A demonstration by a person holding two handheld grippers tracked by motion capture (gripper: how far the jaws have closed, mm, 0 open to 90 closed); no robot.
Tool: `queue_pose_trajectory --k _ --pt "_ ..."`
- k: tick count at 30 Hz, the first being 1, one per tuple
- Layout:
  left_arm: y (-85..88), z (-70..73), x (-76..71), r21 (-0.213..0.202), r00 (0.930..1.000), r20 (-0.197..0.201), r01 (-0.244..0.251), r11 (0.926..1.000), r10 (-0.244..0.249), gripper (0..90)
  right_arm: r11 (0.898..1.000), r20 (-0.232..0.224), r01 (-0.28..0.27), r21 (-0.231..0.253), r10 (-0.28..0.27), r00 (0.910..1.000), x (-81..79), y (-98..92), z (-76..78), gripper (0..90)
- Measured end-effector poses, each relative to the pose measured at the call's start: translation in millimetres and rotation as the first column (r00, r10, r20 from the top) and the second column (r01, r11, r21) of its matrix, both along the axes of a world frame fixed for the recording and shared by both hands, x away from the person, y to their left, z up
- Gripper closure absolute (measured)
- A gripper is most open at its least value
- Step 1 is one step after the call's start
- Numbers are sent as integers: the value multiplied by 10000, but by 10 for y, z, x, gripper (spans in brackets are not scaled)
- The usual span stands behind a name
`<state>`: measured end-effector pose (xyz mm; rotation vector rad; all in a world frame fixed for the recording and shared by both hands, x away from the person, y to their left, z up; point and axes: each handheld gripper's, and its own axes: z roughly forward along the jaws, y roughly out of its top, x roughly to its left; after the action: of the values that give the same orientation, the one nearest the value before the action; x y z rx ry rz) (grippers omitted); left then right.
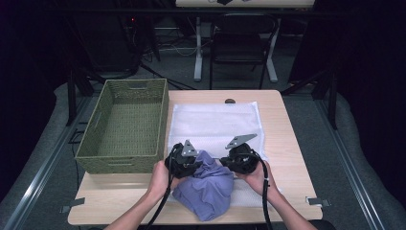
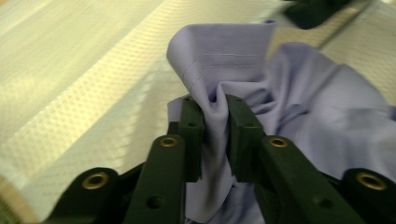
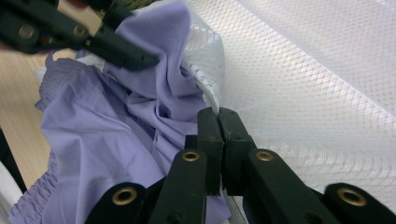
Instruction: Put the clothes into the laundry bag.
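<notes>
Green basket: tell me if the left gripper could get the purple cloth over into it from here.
Probably yes. The left gripper is clamped on the purple cloth, and the green basket sits open-topped just beside it with nothing between.

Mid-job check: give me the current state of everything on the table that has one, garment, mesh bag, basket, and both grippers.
Purple garment: crumpled, lying on the mesh bag's near end, a fold pinched.
White mesh bag: spread flat on the table, near edge lifted.
Green basket: upright, empty.
Left gripper: shut on a fold of the purple garment.
Right gripper: shut on the edge of the white mesh bag.
</notes>
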<state>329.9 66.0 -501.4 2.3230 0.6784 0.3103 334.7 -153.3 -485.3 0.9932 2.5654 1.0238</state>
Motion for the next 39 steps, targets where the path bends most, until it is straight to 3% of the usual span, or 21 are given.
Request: queue_pose_trajectory --k 6,15,22,26,32,35,39 --pt "-148 -145 -17 614 9967 -495 675 9958 -645 859 9999 172 52 163 -55 9998 -24 -7 55 888" --pt "-135 -380 152 1030 9952 -951 -128 9946 227 860 9996 112 -106 258 103 9999 -64 16 79 887" --pt "-78 -182 111 559 9961 -877 -9 9984 58 678 9999 -41 -79 82 80 10000 -41 10 13 887" --pt "-43 -103 55 438 9941 -1074 199 9988 -151 601 9999 -34 -74 112 74 10000 -37 -11 16 887" --pt "21 18 -46 370 9944 -1039 217 9991 -177 435 9999 -30 -15 110 16 10000 -31 -29 19 887" --pt "47 78 -106 -102 9946 -880 540 9985 -547 390 9999 -46 10 103 -9 10000 -26 -33 15 886" --pt "-28 62 -165 -69 9909 -889 1008 9949 -1010 328 10000 -63 7 81 -7 10000 -17 -29 3 886"
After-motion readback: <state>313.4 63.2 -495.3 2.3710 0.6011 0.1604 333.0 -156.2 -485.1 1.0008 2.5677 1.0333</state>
